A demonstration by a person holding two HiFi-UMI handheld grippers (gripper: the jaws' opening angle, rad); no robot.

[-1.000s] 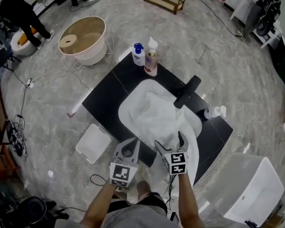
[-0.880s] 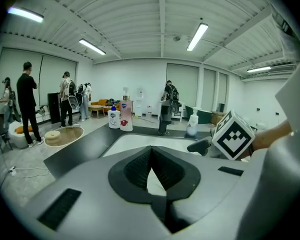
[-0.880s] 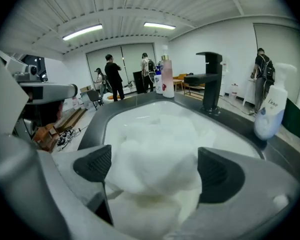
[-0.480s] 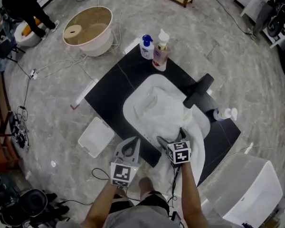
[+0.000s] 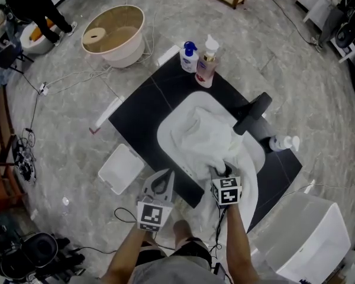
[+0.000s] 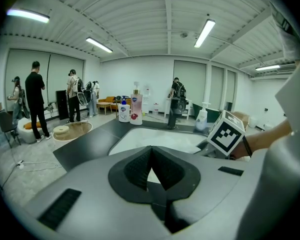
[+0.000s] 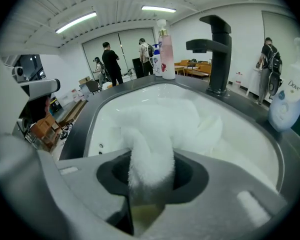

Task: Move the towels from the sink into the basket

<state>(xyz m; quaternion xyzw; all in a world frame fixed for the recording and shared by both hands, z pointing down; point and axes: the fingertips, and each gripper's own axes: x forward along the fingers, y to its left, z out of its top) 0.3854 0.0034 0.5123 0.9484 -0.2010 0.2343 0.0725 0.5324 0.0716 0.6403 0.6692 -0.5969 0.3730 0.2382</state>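
Right hand-held gripper (image 5: 220,171), jaws just closing, clamped on towel (image 5: 201,136) in sink (image 5: 164,142), left hand-held gripper (image 5: 163,177) at desk's (image 5: 143,108) near edge, jaws together, empty

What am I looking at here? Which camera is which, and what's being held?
No robot: a person holds a two-jaw gripper in each hand. The overhead picture comes from a head camera; the other two ride on the grippers, looking along their jaws. Below is a black counter with a white sink, a black faucet and soap bottles. White towels fill the sink. The right gripper has just been closing its jaws and now pinches a fold of the towels. The left gripper is shut and empty.
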